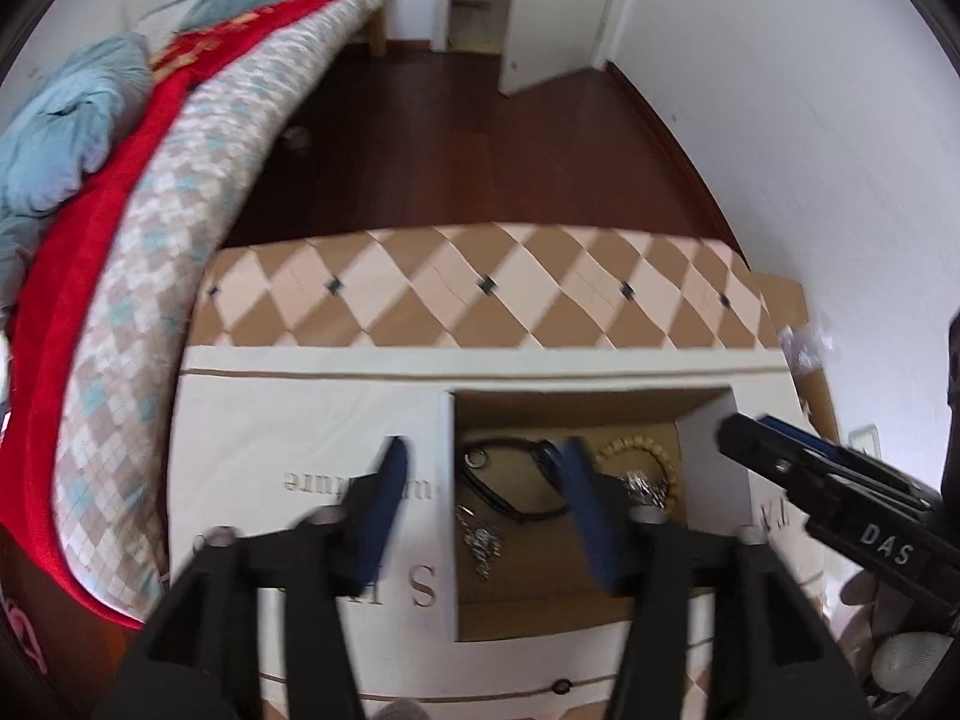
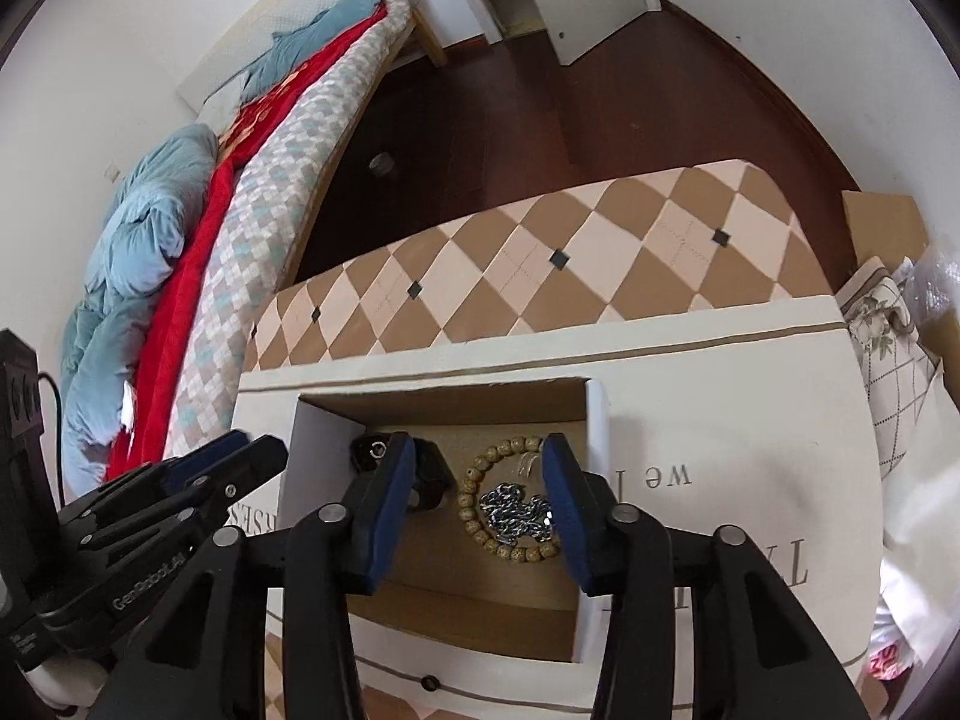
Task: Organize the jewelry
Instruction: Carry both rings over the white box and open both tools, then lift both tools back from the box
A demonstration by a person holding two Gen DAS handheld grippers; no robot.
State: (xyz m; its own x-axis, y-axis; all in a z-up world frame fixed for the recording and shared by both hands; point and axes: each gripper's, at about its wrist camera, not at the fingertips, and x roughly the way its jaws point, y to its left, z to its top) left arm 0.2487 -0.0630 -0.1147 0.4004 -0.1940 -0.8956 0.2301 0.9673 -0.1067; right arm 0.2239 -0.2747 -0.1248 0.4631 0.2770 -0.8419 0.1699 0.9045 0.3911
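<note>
An open white cardboard box with a brown inside holds the jewelry. In it lie a wooden bead bracelet, a tangled silver chain, a black cord piece and a small silver pendant. My left gripper hovers open over the box's left wall, with nothing between its blue pads. My right gripper hangs open above the bracelet and chain, apart from them. Each gripper shows at the edge of the other's view: the right gripper, the left gripper.
The box rests on a surface with a tan and cream diamond pattern. A bed with a red blanket and a blue duvet runs along the left. Beyond lie a dark wooden floor and a doorway. A patterned cushion sits at the right.
</note>
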